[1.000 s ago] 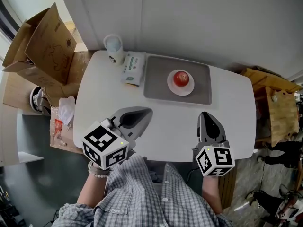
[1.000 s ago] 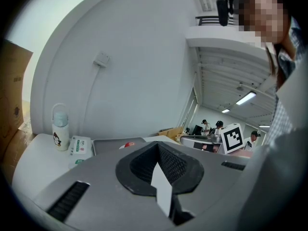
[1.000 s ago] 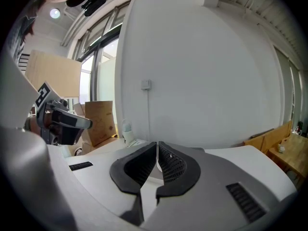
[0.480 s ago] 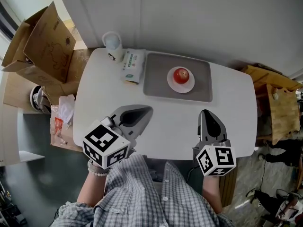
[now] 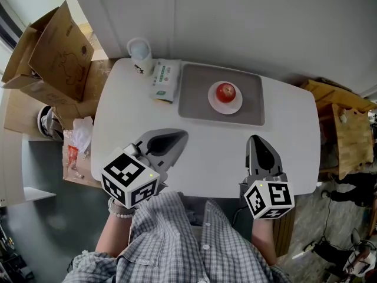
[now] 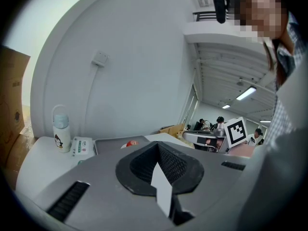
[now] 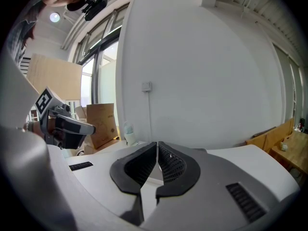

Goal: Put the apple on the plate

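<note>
A red apple (image 5: 225,91) sits on a small white plate (image 5: 225,106), which rests on a grey mat (image 5: 194,99) at the back of the white table (image 5: 212,152). In the left gripper view only a red sliver of the apple (image 6: 131,143) shows over the jaws. My left gripper (image 5: 184,136) hovers over the table's front left, shut and empty. The right gripper (image 5: 253,141) is at the front right, also shut with nothing in it. Both are well short of the plate. The jaws meet tip to tip in both gripper views (image 6: 157,146) (image 7: 157,146).
A pale bottle (image 5: 141,56) and a tissue pack (image 5: 165,82) stand at the table's back left, left of the mat. Open cardboard boxes (image 5: 53,52) and bags lie on the floor to the left. Wooden furniture (image 5: 341,128) stands at the right. A wall runs behind the table.
The left gripper has drifted slightly to the left. The apple, the plate and the right gripper have not moved.
</note>
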Available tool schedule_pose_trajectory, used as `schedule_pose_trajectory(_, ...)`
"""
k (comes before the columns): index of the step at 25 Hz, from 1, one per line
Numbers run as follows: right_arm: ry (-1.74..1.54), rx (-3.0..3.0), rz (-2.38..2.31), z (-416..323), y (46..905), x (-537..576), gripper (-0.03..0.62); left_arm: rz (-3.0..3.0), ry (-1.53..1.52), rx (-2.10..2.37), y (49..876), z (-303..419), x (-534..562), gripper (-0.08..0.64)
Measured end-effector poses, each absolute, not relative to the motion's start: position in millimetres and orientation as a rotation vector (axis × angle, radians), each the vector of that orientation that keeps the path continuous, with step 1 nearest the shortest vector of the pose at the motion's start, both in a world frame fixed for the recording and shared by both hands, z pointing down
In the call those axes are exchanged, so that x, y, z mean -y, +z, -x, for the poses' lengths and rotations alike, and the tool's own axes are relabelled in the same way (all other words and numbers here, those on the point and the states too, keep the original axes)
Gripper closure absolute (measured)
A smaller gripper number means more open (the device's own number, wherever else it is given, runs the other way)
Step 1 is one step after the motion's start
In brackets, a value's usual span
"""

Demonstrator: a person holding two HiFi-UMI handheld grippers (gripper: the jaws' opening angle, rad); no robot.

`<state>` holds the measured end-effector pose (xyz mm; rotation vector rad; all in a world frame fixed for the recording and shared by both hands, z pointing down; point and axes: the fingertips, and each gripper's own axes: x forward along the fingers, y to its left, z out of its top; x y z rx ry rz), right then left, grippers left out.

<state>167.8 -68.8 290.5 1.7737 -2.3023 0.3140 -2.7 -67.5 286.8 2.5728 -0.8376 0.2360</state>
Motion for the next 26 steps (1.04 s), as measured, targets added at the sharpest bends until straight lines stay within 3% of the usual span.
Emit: schedule_pose_trajectory(26,0.384,2.292,-1.739,-170.5,302.4,66.7,0.563,-2.562,0.231,0.819,291.4,-4.4,68.1,0.552)
